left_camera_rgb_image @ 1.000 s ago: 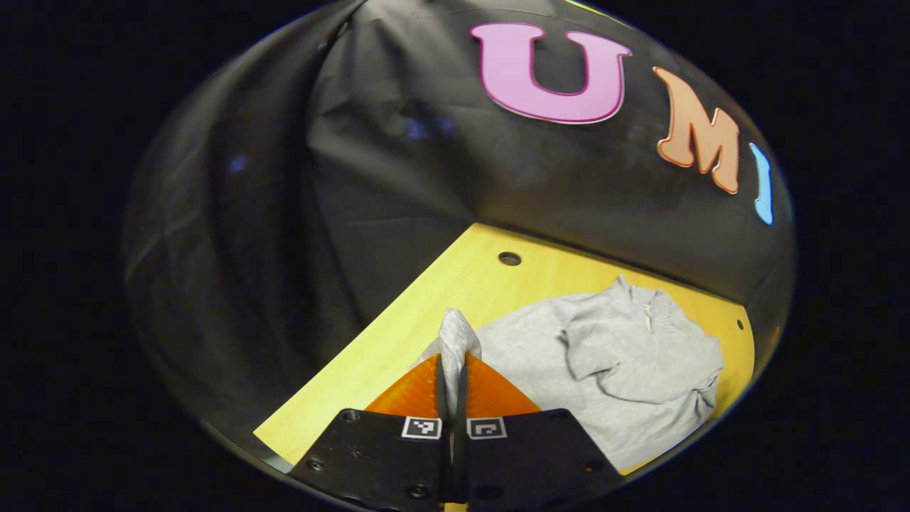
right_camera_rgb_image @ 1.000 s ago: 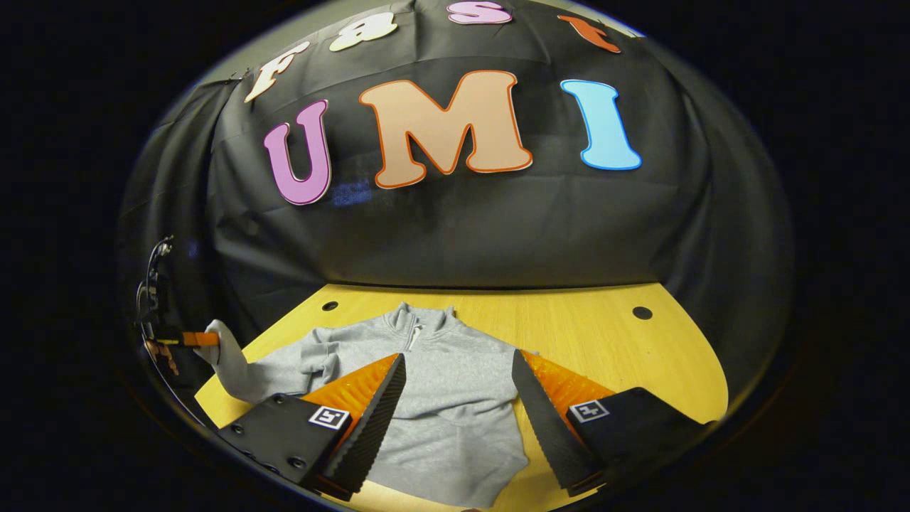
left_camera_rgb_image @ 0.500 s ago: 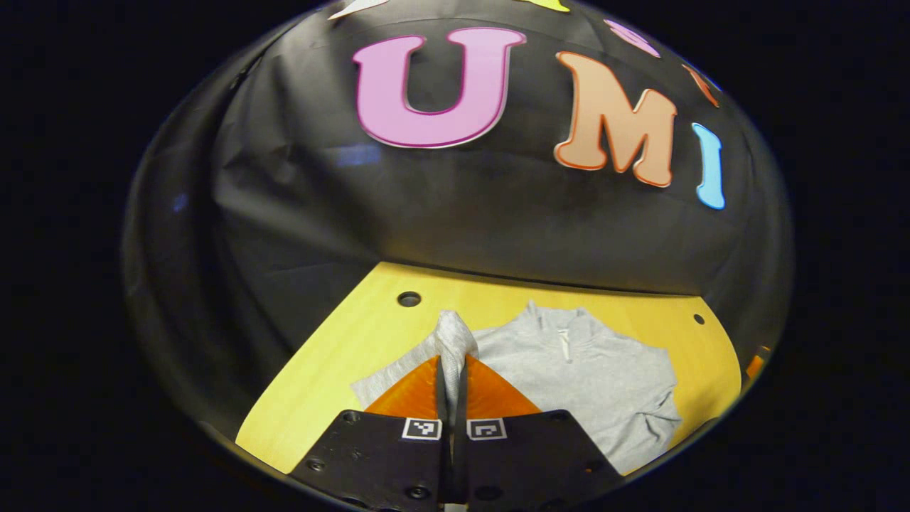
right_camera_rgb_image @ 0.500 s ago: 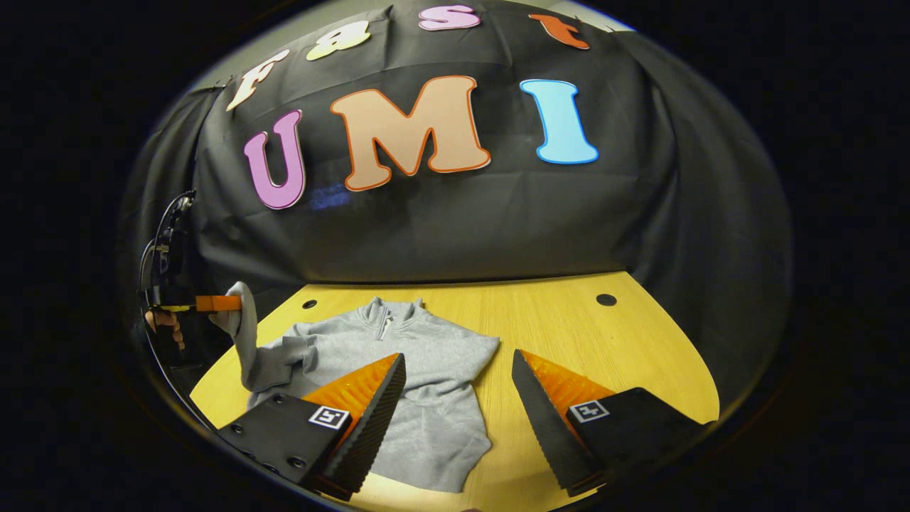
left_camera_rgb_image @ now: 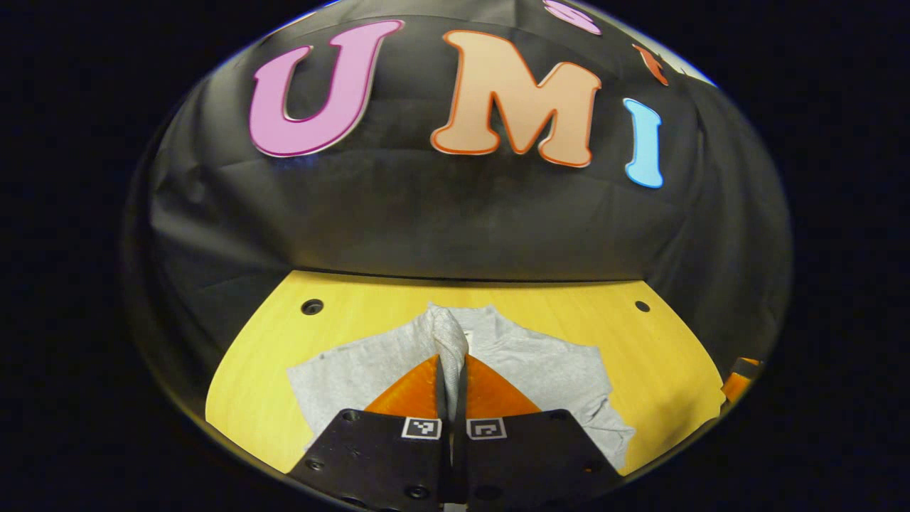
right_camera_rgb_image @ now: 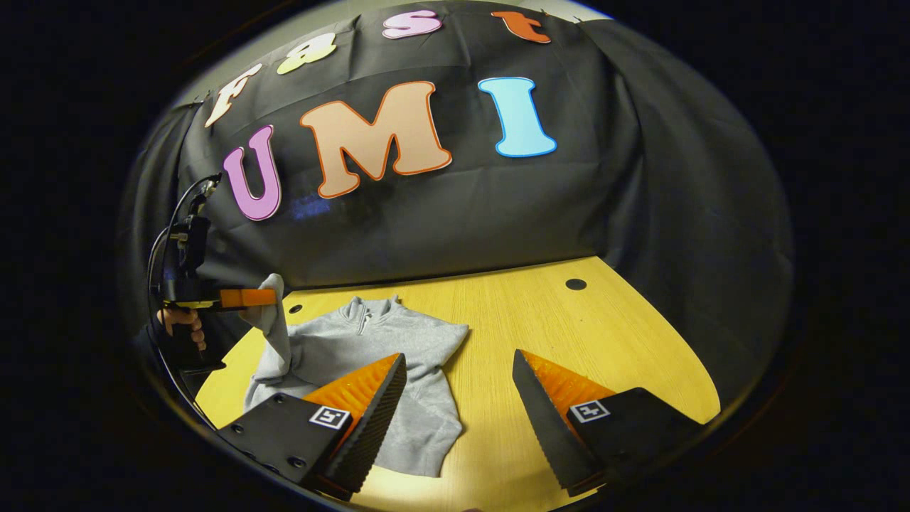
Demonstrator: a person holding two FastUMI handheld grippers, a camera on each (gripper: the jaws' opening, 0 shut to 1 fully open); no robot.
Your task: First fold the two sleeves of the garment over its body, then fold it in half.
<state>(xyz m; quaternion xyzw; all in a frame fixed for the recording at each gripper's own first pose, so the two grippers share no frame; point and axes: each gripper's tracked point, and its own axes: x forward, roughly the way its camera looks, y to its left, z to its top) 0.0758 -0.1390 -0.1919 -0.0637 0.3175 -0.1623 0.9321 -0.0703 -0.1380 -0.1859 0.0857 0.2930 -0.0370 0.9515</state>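
Left gripper (left_camera_rgb_image: pixel 451 370) is clamped on the grey sleeve (left_camera_rgb_image: pixel 446 333), held raised above the garment (left_camera_rgb_image: pixel 547 370), which lies flat on the yellow table (left_camera_rgb_image: pixel 668 355) ahead of its fingers. Right gripper (right_camera_rgb_image: pixel 458 405) hangs spread and empty, garment under its left finger. Recommended: carry the sleeve across the body, lower it flat, then let go.
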